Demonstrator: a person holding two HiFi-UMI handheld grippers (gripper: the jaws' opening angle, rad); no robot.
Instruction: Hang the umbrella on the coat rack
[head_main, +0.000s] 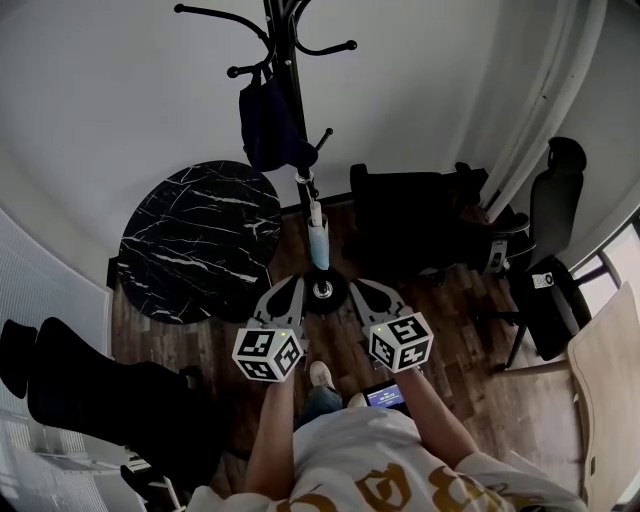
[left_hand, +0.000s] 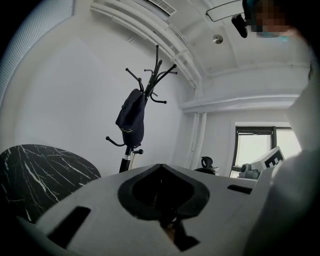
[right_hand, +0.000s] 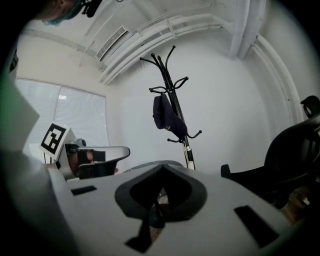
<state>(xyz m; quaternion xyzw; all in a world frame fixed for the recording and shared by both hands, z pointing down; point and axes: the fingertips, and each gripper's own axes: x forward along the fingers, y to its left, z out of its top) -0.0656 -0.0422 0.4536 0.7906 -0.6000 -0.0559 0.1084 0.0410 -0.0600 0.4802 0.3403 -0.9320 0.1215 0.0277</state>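
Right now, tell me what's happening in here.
A person stands facing the coat rack with a gripper in each hand. The dark blue umbrella hangs from one of the rack's upper hooks, so the hanging looks done. The left gripper and the right gripper both have their jaws shut on nothing. They are held out in front of the person, well apart from the umbrella.

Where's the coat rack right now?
Head view, top centre: the coat rack stands by the white wall, round black marble table to its left, black chair to its right.
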